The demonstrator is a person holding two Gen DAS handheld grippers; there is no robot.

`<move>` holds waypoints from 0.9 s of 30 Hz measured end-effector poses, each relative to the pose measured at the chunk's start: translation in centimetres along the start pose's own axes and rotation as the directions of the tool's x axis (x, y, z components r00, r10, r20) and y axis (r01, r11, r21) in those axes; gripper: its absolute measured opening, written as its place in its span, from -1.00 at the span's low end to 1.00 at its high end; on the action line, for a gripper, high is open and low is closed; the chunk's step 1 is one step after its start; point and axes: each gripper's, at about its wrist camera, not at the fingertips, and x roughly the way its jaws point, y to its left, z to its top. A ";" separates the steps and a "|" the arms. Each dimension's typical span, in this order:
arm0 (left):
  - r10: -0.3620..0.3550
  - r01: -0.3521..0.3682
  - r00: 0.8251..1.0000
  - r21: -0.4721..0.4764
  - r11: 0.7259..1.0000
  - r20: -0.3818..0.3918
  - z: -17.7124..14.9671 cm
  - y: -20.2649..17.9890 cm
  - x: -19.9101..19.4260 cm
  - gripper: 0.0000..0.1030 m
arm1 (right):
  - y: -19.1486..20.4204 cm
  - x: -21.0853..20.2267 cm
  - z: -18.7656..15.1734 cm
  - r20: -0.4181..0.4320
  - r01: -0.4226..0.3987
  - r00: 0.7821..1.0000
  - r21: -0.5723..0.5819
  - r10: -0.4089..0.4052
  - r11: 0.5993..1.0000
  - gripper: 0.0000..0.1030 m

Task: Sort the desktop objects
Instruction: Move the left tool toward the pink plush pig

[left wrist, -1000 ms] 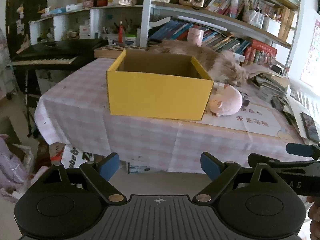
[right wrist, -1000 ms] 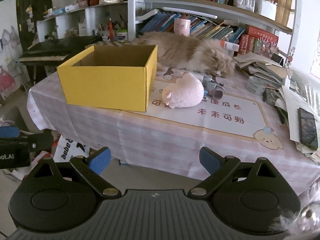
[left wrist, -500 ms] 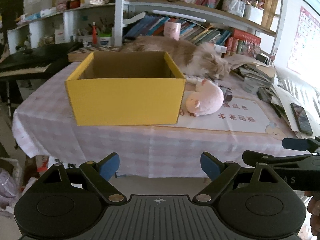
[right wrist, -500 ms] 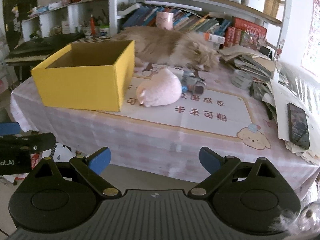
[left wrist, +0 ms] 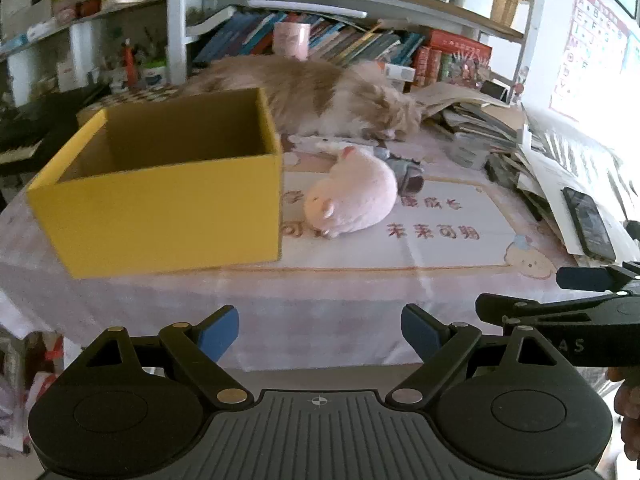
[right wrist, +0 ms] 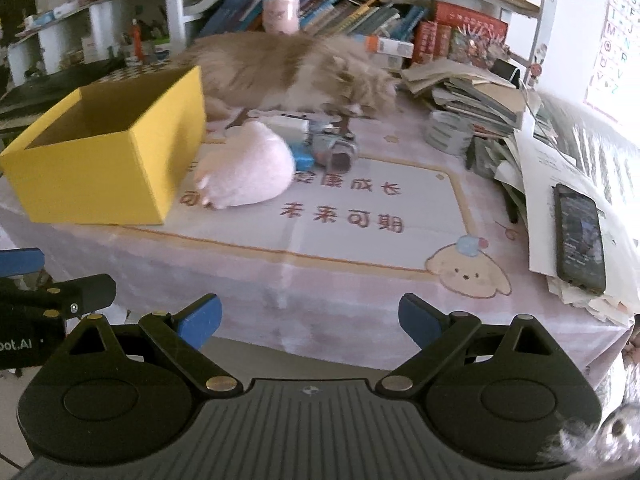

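Observation:
An open yellow box (left wrist: 160, 196) (right wrist: 100, 156) stands on the left of the table. A pink plush toy (left wrist: 352, 200) (right wrist: 244, 172) lies just right of it on a printed mat (right wrist: 360, 216). Behind the plush lie a grey roll-like object (right wrist: 340, 152), a blue item (right wrist: 302, 158) and a white item (right wrist: 286, 124). My left gripper (left wrist: 320, 332) is open and empty, in front of the table edge. My right gripper (right wrist: 308, 320) is open and empty, also short of the table. Each gripper shows at the edge of the other's view.
A long-haired cat (left wrist: 320, 96) (right wrist: 296, 68) lies behind the box and the plush. A black phone (right wrist: 580, 236) rests on papers at the right, beside stacked books (right wrist: 468, 92) and a tape roll (right wrist: 448, 132). Crowded shelves stand behind.
Both grippers have moved closer to the table and rightward; the box and plush appear larger. Both stay open and empty.

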 end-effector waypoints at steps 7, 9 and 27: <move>0.002 -0.002 1.000 0.017 1.000 -0.009 2.1 -2.5 2.9 0.76 | -3.2 2.2 2.1 0.004 -0.007 1.000 0.005 0.007 1.000 0.85; 0.010 -0.010 1.000 0.019 1.000 -0.010 2.6 -3.2 3.6 0.76 | -4.2 2.9 2.8 0.000 -0.012 1.000 0.012 0.012 1.000 0.85; 0.141 -0.141 0.990 0.094 0.986 0.002 6.8 -8.1 8.8 0.76 | -10.6 8.5 7.0 -0.011 -0.091 0.996 0.056 0.092 0.994 0.85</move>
